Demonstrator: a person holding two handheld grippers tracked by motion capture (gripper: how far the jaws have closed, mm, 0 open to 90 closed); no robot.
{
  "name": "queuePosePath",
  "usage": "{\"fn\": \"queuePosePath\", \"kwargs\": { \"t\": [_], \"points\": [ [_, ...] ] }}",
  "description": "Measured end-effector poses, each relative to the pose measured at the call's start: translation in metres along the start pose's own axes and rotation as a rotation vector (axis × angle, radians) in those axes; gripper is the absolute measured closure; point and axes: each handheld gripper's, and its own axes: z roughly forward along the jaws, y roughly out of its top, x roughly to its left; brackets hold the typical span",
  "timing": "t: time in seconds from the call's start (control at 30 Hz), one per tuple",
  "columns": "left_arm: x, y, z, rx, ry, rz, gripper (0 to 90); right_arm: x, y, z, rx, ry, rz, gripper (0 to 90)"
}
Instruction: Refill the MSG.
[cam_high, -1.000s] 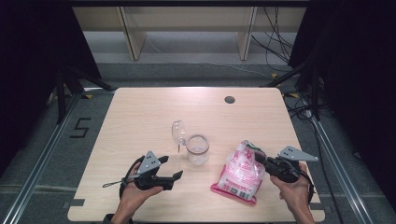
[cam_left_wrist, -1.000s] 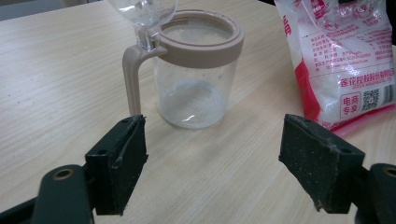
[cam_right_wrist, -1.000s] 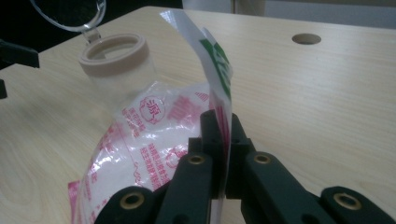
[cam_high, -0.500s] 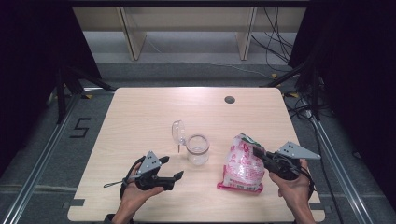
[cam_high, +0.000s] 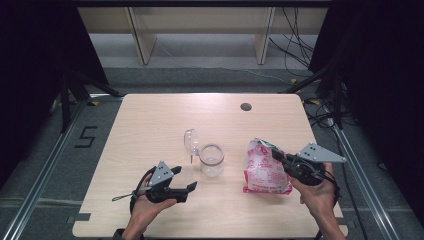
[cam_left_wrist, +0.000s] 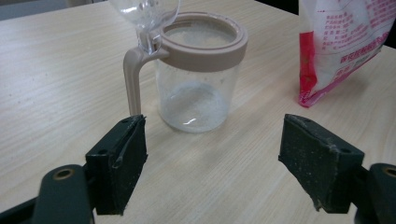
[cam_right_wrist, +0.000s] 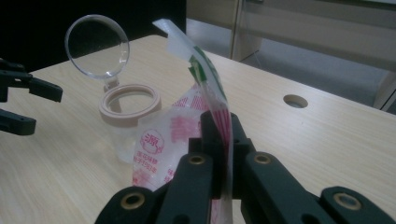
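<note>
Broadly, largest to smallest:
Table (cam_high: 150, 125): pale wood, round cable hole near far right.
Bag (cam_high: 264, 170): pink-and-white printed pouch, right of centre, standing up off the tabletop, gripped at its top edge.
Jar (cam_high: 212, 160): clear glass, tan rim and handle, near table centre, just left of bag; clear hinged lid (cam_high: 191, 142) flipped up and open.
Right gripper (cam_right_wrist: 218, 140): jaws clamped tight on bag's sealed top strip.
Left gripper (cam_left_wrist: 229, 158): jaws spread wide, nothing between them, aimed at jar from close by, not touching.
Step in hand: likely raising bag to pour into jar.
Next move: probably steadying jar with left gripper, then tilting bag's mouth over rim; whether bag is cut open cannot be told.
Left gripper view: white granules visible in jar's bottom.
Right gripper view: crumpled strip pinched between jaws, green print on it.
</note>
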Motion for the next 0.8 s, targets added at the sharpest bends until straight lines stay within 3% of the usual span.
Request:
{"fn": "queuePosePath", "kwargs": {
  "t": [0.07, 0.17, 0.23, 0.27, 0.3, 0.33, 0.37, 0.4, 0.5, 0.53, 0.6, 0.77, 0.8],
  "points": [
    [-0.001, -0.002, 0.002, 0.007, -0.002, 0.004, 22.4, 0.0, 0.002, 0.0, 0.003, 0.008, 0.02, 90.0],
    [-0.007, -0.004, 0.005, 0.02, -0.005, 0.018, 22.5, 0.0, 0.009, 0.001, 0.02, 0.038, 0.004, 90.0],
    [-0.012, -0.004, 0.007, 0.022, -0.019, 0.026, 22.5, 0.002, 0.014, 0.001, 0.024, 0.039, -0.002, 90.0],
    [-0.015, -0.004, 0.01, 0.021, -0.022, 0.042, 22.9, 0.003, 0.019, 0.003, -0.003, 0.024, -0.031, 90.0],
    [-0.015, -0.004, 0.01, 0.021, -0.022, 0.042, 23.5, 0.005, 0.02, 0.002, 0.004, 0.023, -0.018, 90.0],
    [-0.019, -0.005, 0.012, -0.003, 0.016, 0.016, 23.6, 0.005, 0.024, 0.001, 0.013, 0.016, -0.026, 90.0],
    [-0.019, -0.005, 0.012, -0.003, 0.016, 0.016, 23.6, 0.005, 0.024, 0.001, 0.013, 0.016, -0.026, 90.0],
    [-0.022, -0.005, 0.015, -0.001, 0.006, 0.011, 23.6, 0.003, 0.03, 0.002, 0.012, 0.011, -0.05, 90.0],
    [-0.027, -0.005, 0.018, 0.001, -0.002, 0.02, 23.6, 0.001, 0.035, 0.002, -0.004, 0.004, -0.045, 90.0],
    [-0.03, -0.004, 0.021, -0.016, -0.017, 0.005, 23.6, 0.001, 0.038, 0.0, 0.008, 0.01, -0.037, 90.0],
    [-0.039, -0.002, 0.028, 0.0, -0.028, 0.034, 23.9, 0.0, 0.047, -0.002, -0.001, 0.011, -0.038, 90.0],
    [-0.055, 0.005, 0.046, 0.017, -0.068, 0.051, 24.4, 0.002, 0.058, -0.004, -0.025, 0.003, -0.082, 90.0],
    [-0.06, 0.007, 0.051, 0.01, -0.073, 0.054, 24.5, 0.005, 0.061, -0.005, -0.014, 0.01, -0.06, 90.0]
  ]
}}
